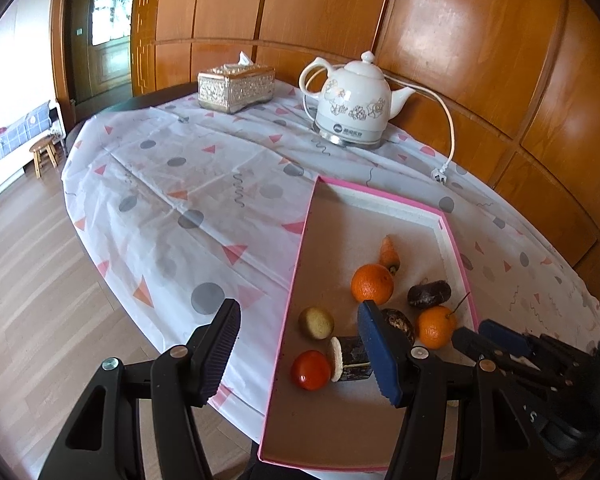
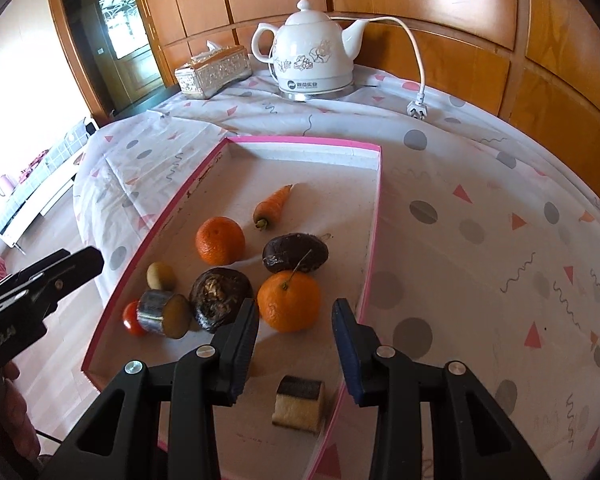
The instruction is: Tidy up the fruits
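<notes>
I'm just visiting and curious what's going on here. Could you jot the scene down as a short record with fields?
Setting: table with patterned cloth, wood-panelled wall behind
Container: shallow pink-edged box
In the box: two oranges, small carrot, red tomato, several dark produce pieces, one cut chunk
Also on the table: white kettle, unplugged cord, tissue box
Left gripper: open, straddling the box's left edge, holding nothing
Right gripper: jaws apart over the box, holding nothing

Home dining rm: kettle (image 1: 350, 102), tissue box (image 1: 236, 89), wood panelling (image 1: 460, 40).
</notes>
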The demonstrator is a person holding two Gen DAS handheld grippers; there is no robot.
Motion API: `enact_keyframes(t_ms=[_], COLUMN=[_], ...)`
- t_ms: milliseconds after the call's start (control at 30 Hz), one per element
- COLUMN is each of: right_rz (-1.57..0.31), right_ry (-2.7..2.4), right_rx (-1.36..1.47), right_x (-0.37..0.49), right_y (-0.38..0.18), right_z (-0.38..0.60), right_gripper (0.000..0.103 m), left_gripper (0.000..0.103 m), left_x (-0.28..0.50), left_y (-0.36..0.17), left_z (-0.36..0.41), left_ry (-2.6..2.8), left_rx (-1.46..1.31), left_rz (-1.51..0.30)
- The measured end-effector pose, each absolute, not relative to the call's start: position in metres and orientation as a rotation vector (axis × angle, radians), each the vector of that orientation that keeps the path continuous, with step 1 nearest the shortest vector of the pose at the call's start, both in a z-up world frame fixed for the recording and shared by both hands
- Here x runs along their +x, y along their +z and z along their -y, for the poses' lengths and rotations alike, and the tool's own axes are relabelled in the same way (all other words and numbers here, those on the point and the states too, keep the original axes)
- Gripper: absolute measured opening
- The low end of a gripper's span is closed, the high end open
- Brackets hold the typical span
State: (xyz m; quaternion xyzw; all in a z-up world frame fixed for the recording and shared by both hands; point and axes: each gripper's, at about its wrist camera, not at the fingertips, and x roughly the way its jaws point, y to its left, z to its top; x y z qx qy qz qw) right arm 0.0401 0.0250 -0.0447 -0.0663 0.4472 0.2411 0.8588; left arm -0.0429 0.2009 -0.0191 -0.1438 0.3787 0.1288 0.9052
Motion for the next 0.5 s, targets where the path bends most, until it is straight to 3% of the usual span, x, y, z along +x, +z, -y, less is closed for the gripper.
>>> enact_keyframes(t_ms=[500], right_rz=[-0.851], right_ry=[0.379], right_rx=[-0.113], right_x=[0.007], right_y=[-0.029], right_z=[0.003], right_gripper=[0.039], left_gripper=[0.085], left_x=[-0.05], left_y=[-0.002], left_z=[-0.179], left_ry=[0.264], left_rx=[-0.223], left_rz=[-0.706])
